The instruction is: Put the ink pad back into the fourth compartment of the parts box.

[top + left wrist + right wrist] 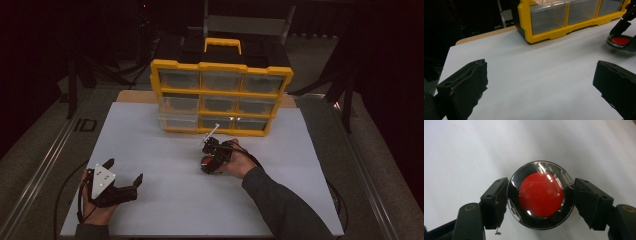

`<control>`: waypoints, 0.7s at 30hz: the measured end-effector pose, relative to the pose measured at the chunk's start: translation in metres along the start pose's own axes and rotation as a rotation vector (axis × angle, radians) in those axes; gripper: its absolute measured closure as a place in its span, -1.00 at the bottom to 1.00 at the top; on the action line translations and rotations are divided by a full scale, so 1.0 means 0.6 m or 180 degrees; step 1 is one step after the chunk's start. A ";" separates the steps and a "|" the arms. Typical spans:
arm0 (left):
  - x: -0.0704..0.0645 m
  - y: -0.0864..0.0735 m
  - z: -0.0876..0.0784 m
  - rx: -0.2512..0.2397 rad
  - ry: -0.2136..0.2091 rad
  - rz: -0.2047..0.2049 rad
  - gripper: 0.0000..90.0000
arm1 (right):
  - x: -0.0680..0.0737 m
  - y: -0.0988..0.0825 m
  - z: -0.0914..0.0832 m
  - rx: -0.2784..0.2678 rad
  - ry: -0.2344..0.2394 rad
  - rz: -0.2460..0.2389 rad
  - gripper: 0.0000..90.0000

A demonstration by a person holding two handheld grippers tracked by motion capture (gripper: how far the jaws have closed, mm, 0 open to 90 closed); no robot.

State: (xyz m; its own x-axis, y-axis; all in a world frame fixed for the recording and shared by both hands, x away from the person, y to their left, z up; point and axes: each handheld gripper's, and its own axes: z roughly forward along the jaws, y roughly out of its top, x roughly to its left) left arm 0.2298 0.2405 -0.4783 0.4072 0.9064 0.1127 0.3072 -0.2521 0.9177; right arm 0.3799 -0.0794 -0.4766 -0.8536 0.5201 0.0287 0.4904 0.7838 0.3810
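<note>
A round clear case with a red disc inside sits between the two black pads of my right gripper, just above the white mat. Both pads press on its rim, one on each side. In the high view the red disc is near the mat's middle, in front of the organizer. The left gripper view shows the same case at its far right. My left gripper rests at the mat's front left, jaws wide apart with nothing between them.
A yellow organizer with clear drawers and a yellow handle stands at the back of the white mat. A thin white stick rises from the right gripper toward it. Dark floor and metal rails flank the table.
</note>
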 end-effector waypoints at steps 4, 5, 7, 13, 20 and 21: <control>0.000 0.000 0.000 -0.0003 0.0000 -0.0004 -0.99 | -0.001 0.001 -0.004 -0.0017 0.0008 -0.0012 -0.33; 0.000 0.000 0.000 -0.0003 0.0001 -0.0004 -0.99 | -0.001 0.001 -0.005 -0.0019 0.0012 -0.0008 -0.33; 0.000 0.000 0.000 -0.0002 0.0002 -0.0003 -0.99 | -0.001 0.002 -0.007 -0.0013 0.0013 -0.0018 -0.33; 0.000 0.000 0.000 -0.0002 0.0003 -0.0005 -0.99 | 0.001 0.005 -0.014 -0.0025 0.0031 -0.0018 -0.33; 0.000 0.000 0.000 0.0002 0.0001 0.0000 -0.99 | 0.000 0.008 -0.022 -0.0023 0.0040 -0.0028 -0.33; 0.000 0.000 0.000 0.0002 0.0001 0.0000 -0.99 | 0.001 0.008 -0.023 -0.0030 0.0043 -0.0034 -0.33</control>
State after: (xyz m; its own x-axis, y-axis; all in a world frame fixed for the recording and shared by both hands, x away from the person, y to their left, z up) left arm 0.2298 0.2405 -0.4784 0.4068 0.9065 0.1128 0.3078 -0.2523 0.9174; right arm 0.3796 -0.0800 -0.4622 -0.8611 0.5071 0.0369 0.4796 0.7861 0.3900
